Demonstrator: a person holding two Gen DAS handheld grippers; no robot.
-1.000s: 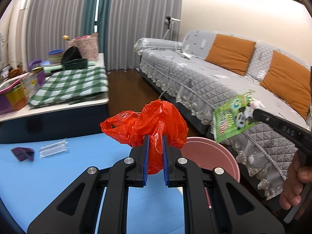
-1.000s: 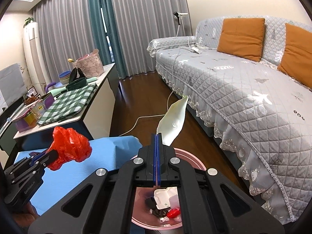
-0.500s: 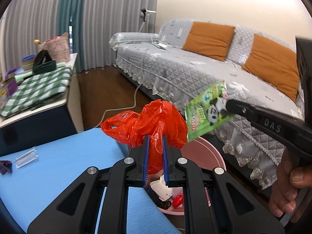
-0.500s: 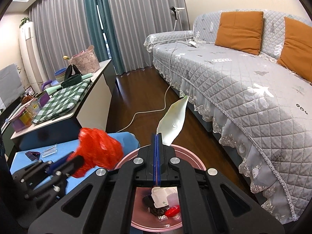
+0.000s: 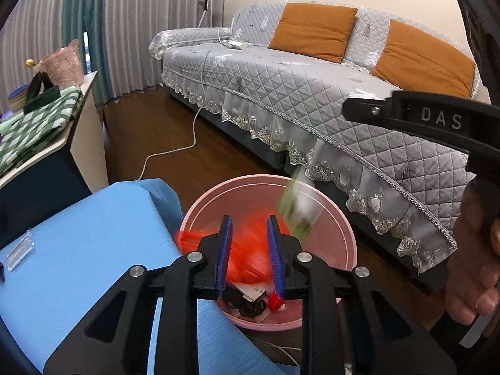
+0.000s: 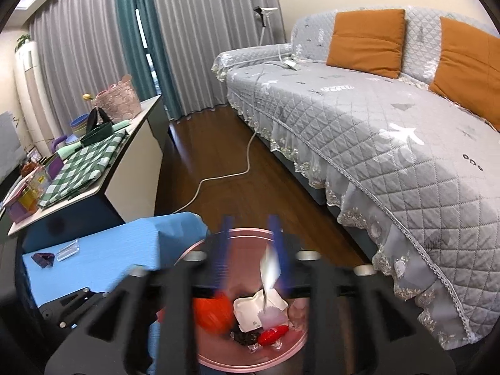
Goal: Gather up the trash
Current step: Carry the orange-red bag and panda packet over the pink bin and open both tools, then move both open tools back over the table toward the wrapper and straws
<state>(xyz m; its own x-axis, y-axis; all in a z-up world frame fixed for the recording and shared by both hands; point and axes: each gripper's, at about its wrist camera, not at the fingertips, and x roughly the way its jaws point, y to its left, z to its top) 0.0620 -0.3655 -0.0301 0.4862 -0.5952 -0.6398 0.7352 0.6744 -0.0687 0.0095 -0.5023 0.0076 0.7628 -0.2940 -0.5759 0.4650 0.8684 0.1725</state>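
While both grippers part their jaws over the pink bin [image 5: 350, 240] at lower centre, left gripper [image 5: 248, 243] lets the red bag [image 5: 250, 259] slip free between its pads; right gripper [image 6: 250, 243] has dropped the wrapper [image 5: 297, 212], falling binward

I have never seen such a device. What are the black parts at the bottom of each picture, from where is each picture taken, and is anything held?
No robot is here. A person holds a hand tool with a two-finger claw in each hand, and a camera on each tool looks forward along its fingers. One picture comes from the left claw, the other from the right claw. Both hang over a round pink plastic bin beside a blue-covered table. Both claws are opening: a crumpled red plastic bag and a green snack wrapper are dropping into the bin. On the table lie a small clear plastic packet and a dark purple scrap.
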